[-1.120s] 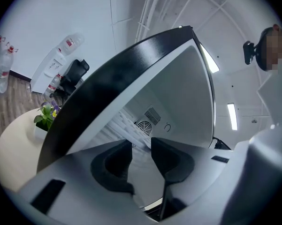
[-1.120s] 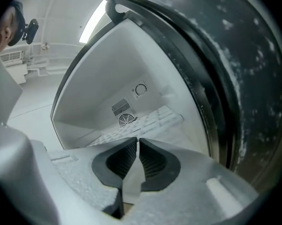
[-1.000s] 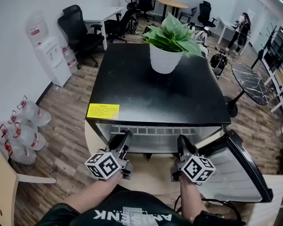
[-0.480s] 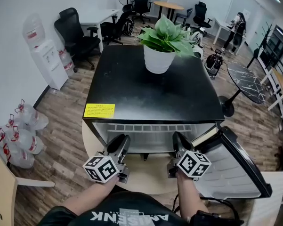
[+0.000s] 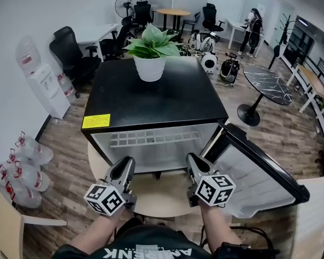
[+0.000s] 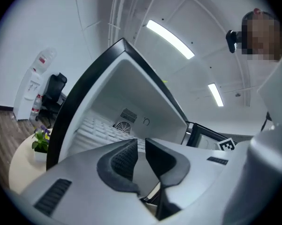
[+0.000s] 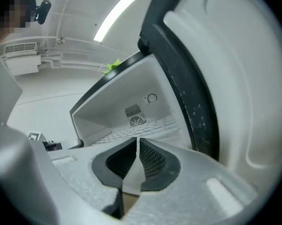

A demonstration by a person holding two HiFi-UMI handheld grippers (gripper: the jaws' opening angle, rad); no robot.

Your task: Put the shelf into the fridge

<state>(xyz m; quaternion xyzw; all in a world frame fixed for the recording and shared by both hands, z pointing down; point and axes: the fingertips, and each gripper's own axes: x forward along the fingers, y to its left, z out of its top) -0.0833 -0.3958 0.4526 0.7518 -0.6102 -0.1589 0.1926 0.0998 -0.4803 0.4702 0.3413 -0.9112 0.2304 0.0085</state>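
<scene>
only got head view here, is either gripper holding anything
Observer: No. The left gripper is closing with nothing between its jaws.
Operator: and the right one
Observer: The right gripper is empty too, its jaws almost together.
Operator: whats behind the shelf
Observer: The shelf lies inside the fridge, and a round vent sits just above it on the back wall.

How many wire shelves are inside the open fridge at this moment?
1. A white wire shelf lies flat inside the fridge, spanning its width. The space under it is hidden, so another may be there.
</scene>
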